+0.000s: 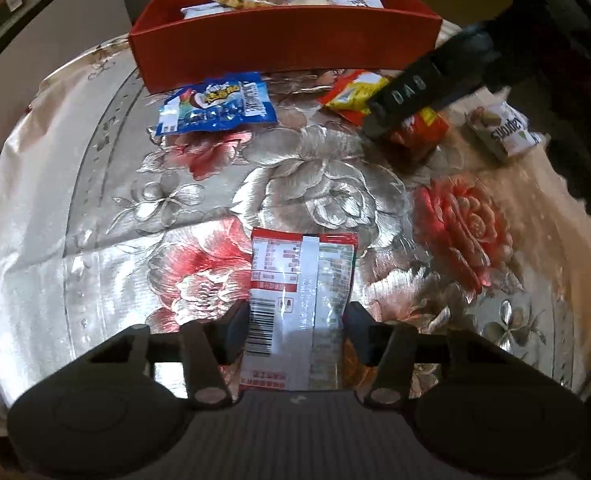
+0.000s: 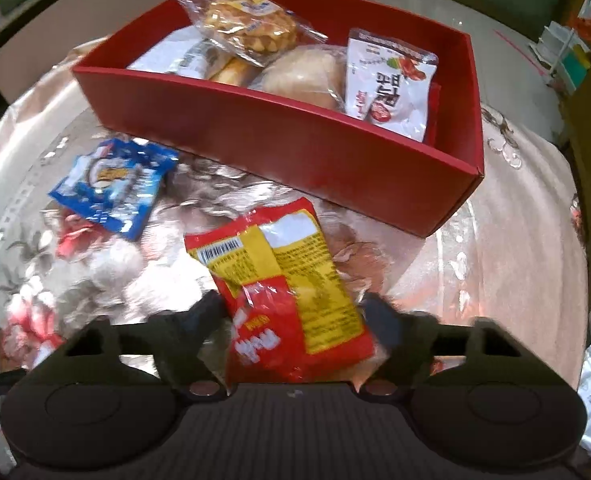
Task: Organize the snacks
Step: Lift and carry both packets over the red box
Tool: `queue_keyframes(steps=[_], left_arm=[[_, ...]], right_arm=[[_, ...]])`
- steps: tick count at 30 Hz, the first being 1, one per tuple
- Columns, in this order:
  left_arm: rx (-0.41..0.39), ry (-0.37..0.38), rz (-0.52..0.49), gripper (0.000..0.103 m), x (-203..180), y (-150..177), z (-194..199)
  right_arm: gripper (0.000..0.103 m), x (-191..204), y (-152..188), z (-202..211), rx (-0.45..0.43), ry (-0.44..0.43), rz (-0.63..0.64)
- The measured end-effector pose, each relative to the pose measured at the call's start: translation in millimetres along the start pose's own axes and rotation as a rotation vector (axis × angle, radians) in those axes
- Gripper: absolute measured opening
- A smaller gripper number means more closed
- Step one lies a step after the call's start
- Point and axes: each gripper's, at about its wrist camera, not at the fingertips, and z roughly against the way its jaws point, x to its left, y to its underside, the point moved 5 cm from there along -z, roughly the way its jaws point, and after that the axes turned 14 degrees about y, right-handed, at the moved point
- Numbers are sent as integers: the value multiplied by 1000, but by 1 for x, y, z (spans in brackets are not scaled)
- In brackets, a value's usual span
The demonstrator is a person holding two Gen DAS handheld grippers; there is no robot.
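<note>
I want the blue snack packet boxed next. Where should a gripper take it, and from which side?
Judging from its pose, the blue snack packet lies flat and free on the tablecloth before the red box. Come from above and pinch across its narrower width, near a crimped end, where the film bunches.

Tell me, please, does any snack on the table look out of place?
Nothing is spilled or torn. Three packets are outside the red box: the blue packet lies askew, the white carton is tilted, and the red-and-white packet lies back side up.

Bright overhead glare on the shiny tablecloth [image 1: 303, 184], fisheye-bent dark edges (right view motion-blurred).
</note>
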Motion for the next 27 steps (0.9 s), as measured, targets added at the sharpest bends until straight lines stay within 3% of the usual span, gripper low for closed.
queue_keyframes(steps=[9, 27], left_arm=[[-38, 19, 44, 41, 10, -8, 11], [-117, 14, 141, 41, 28, -33, 26]], right_arm=[[71, 19, 15, 28, -26, -20, 7], [71, 4, 33, 71, -115, -52, -61]])
